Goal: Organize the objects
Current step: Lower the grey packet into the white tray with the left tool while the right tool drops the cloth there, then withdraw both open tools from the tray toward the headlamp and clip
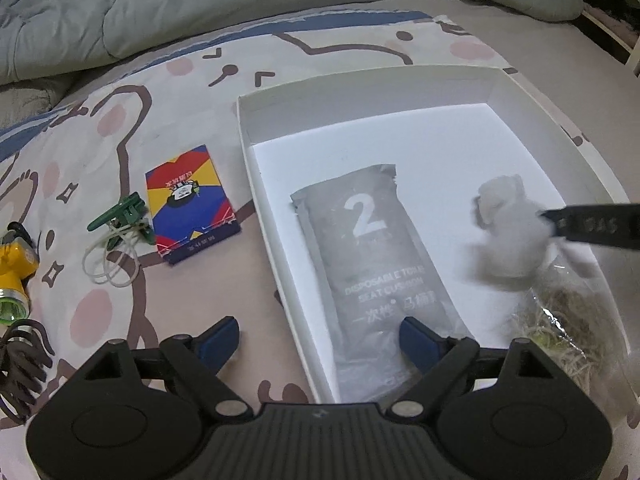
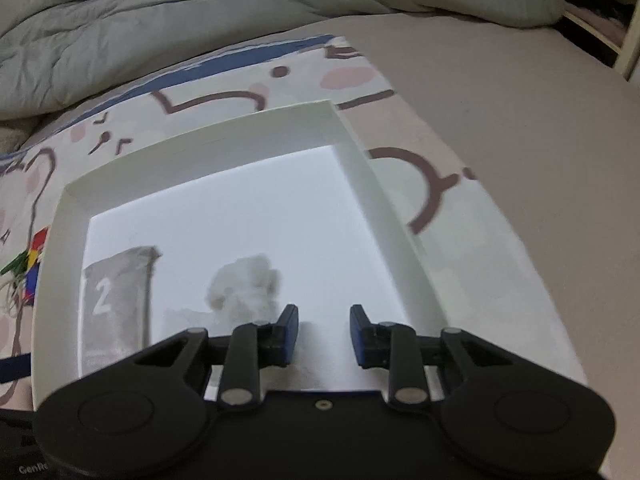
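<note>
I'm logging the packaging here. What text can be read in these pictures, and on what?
"2": grey packet in the white box.
"DISPOSABLE TOILE… SEAT CUSHION": same packet, partly blurred; Chinese line below it unclear.
Card box: print too small.
"GenR…": cut-off label at the right view's lower left edge.
Black strip: letters blurred.

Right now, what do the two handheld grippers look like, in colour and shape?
The left gripper and the right gripper look alike: a black body with two round discs, black linkage bars with silver pins, and blue fingers.
</note>
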